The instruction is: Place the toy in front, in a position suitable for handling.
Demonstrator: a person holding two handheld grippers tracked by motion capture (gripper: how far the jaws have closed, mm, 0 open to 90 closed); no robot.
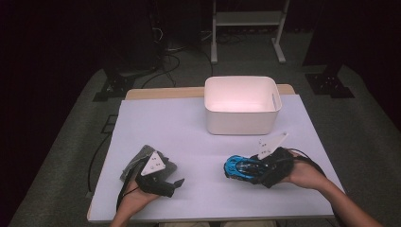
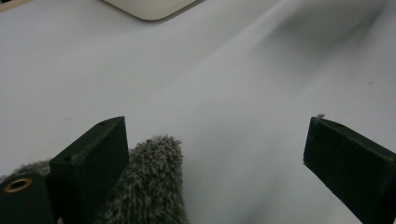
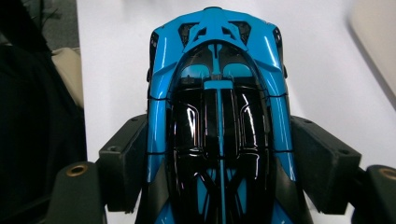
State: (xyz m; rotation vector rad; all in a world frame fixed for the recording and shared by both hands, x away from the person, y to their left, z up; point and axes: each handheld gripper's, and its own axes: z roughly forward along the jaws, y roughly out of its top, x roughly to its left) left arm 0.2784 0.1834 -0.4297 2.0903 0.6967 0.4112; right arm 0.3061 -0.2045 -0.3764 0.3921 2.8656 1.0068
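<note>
A blue and black toy car (image 3: 217, 70) sits lengthwise between the jaws of my right gripper (image 3: 219, 123), which press on both its sides. In the high view the car (image 1: 235, 166) is at the table's front right, nose pointing left, with the right gripper (image 1: 253, 169) shut on it. My left gripper (image 1: 172, 177) is at the front left, over a grey fuzzy item (image 1: 135, 163). In the left gripper view its jaws stand wide apart (image 2: 217, 126), and the fuzzy item (image 2: 152, 182) lies against the inner side of the left jaw only.
An empty white bin (image 1: 241, 120) stands at the back middle of the pale table (image 1: 165, 127); its corner (image 2: 149, 7) shows in the left gripper view. Dark stands, cables and a white frame are on the floor beyond the table.
</note>
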